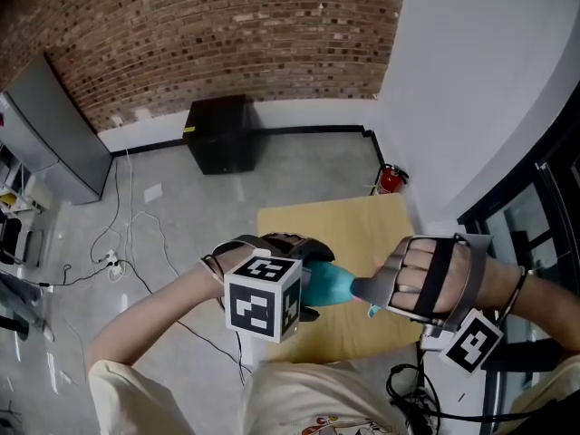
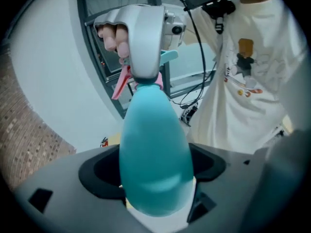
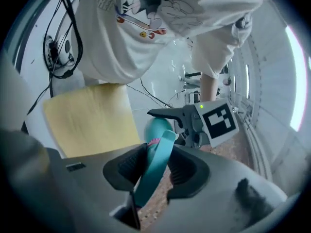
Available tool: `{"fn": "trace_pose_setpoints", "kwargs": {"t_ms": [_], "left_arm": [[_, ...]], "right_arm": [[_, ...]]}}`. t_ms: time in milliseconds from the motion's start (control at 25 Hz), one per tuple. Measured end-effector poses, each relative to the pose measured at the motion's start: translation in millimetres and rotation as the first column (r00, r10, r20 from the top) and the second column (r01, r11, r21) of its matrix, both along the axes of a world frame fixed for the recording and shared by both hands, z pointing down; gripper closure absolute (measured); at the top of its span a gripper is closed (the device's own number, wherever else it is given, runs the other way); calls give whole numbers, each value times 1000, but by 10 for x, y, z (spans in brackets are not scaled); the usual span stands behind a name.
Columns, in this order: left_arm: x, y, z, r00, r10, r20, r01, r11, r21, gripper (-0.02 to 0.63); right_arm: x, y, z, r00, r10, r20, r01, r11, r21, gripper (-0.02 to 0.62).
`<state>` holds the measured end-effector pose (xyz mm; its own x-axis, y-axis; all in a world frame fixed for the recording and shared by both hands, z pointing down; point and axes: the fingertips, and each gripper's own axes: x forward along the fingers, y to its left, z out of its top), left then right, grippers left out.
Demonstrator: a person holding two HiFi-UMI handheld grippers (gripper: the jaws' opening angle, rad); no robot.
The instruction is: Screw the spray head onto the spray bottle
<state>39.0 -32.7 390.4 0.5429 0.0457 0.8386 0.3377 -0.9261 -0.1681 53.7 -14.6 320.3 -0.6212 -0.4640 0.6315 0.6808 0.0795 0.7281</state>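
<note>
A teal spray bottle (image 1: 332, 285) is held in the air over the wooden table (image 1: 331, 229), lying roughly level between my two grippers. My left gripper (image 1: 306, 290), with its marker cube, is shut around the bottle's wide body (image 2: 153, 149). My right gripper (image 1: 364, 290) is shut on the spray head (image 3: 154, 165) at the bottle's neck. In the left gripper view the pink trigger (image 2: 121, 84) and the teal nozzle (image 2: 168, 57) stick out beside the right gripper's grey fingers (image 2: 145, 38). In the right gripper view the bottle (image 3: 156, 126) shows just past the jaws, with the left gripper (image 3: 204, 123) behind it.
A red fire extinguisher (image 1: 390, 178) stands by the wall past the table's far corner. A black box (image 1: 220, 134) and a grey cabinet (image 1: 56, 134) stand against the brick wall. Cables (image 1: 127, 243) trail over the floor at left. My white T-shirt (image 1: 317, 397) is close below.
</note>
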Motion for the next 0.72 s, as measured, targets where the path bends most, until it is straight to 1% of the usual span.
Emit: {"fn": "trace_pose_setpoints", "kwargs": {"t_ms": [80,120,200,240,280,320,360,400,440,480,560,640,720], "left_arm": [[-32,84,-17,997,79,4,-79,997,-14,195],[-43,127,-16,994,105,9,-105,994,-30,195],[-65,215,-8,990,138,17,-136,986,-95,195],[-73,267,-7,988,152,16,-148,979,-142,195],[-77,319,-11,986,166,14,-160,969,-187,195],[-77,359,-13,984,179,15,-171,961,-218,195],[-73,376,-10,982,187,21,-178,957,-228,195],[-70,373,-2,981,192,32,-181,959,-218,195],[-70,355,10,980,194,46,-182,964,-193,195],[-71,327,23,980,191,56,-180,971,-159,195],[-72,256,27,983,172,59,-167,983,-75,195],[-61,180,8,990,132,49,-132,991,12,195],[-36,112,9,996,72,48,-76,993,88,195]], "right_arm": [[-29,94,-14,999,-54,0,54,997,60,462],[-37,133,-14,997,-82,-5,82,992,93,462],[-54,184,-15,989,-150,-13,150,973,174,462],[-63,203,-18,981,-195,-19,194,954,228,462],[-69,223,-16,968,-248,-30,246,925,289,462],[-66,243,-3,952,-302,-48,299,889,347,462],[-59,258,16,936,-345,-69,344,854,391,462],[-51,264,37,924,-372,-85,372,831,413,462],[-46,262,57,919,-383,-93,385,823,417,462],[-46,256,73,920,-382,-94,385,827,409,462],[-55,236,86,931,-355,-79,358,855,376,462],[-64,215,80,953,-302,-34,297,901,315,462],[-62,192,74,979,-202,31,192,960,206,462]]}}
